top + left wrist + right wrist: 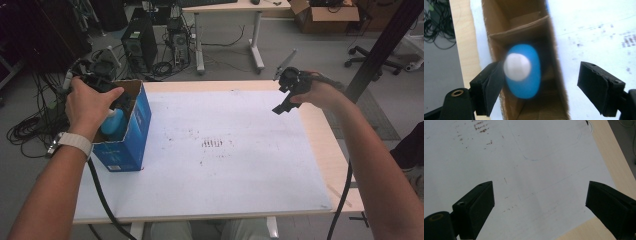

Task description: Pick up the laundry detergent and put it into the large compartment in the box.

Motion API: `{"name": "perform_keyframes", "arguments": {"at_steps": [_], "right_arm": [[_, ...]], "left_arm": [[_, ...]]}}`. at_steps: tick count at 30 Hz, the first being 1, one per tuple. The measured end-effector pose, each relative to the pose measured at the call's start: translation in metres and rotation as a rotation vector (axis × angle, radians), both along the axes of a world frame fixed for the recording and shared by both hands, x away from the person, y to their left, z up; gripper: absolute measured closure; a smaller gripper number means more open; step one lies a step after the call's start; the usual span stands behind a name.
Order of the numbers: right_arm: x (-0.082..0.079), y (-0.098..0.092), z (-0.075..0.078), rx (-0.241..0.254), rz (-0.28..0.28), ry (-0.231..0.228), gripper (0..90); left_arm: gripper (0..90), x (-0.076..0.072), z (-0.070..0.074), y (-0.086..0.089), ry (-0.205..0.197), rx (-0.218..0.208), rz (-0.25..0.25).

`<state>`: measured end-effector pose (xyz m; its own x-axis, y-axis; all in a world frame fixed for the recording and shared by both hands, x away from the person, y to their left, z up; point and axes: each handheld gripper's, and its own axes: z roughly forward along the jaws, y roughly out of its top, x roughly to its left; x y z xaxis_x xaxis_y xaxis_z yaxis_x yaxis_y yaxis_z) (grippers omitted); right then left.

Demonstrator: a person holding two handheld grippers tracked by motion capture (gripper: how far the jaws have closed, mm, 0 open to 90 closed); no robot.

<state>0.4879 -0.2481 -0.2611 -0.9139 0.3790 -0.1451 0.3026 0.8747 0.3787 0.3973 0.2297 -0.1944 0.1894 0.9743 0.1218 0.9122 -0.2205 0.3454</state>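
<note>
A blue carton (131, 134) with a brown cardboard inside stands open-topped at the left edge of the table. A blue bottle (111, 125) with a white cap (517, 67) stands upright in it, beside a cardboard divider (519, 30). My left gripper (117, 100) hangs over the carton's mouth and looks straight down on the bottle (531, 82). Its jaws stand apart on either side of the bottle top, and the left gripper (540, 72) is open. My right gripper (286, 100) hovers over the far right of the white sheet. The right gripper (539, 192) is open with nothing between its jaws.
A white sheet (225, 150) with faint brown marks covers most of the wooden table (330, 150). On the floor beyond lie computer towers (140, 42) and tangled cables (30, 125). A second desk (230, 7) stands farther back. A black post (385, 45) rises at the right.
</note>
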Motion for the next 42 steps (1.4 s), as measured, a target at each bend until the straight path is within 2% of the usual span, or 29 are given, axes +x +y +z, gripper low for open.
{"name": "perform_keyframes", "arguments": {"at_steps": [5, 11, 17, 20, 29, 42], "right_arm": [[-0.002, 0.000, 0.001, -0.001, 0.001, -0.001, 8.2], [-0.004, 0.000, 0.003, 0.001, 0.003, -0.005, 8.2], [-0.005, -0.001, 0.004, 0.000, 0.000, -0.006, 8.2], [-0.006, -0.001, 0.004, -0.002, -0.003, -0.004, 8.2], [-0.007, 0.001, 0.004, -0.001, 0.000, -0.006, 8.2], [-0.007, 0.001, 0.004, -0.002, 0.000, -0.008, 8.2]], "left_arm": [[18.8, -0.009, 0.016, -0.014, -0.015, -0.008, -0.047], [19.0, -0.020, 0.027, -0.027, -0.023, -0.010, -0.100], [13.9, -0.033, 0.038, -0.042, -0.039, -0.015, -0.174], [9.4, -0.039, 0.040, -0.051, -0.039, -0.014, -0.210], [5.7, -0.054, 0.043, -0.078, -0.034, -0.013, -0.308], [4.8, -0.066, 0.040, -0.103, -0.028, -0.023, -0.400]]}}
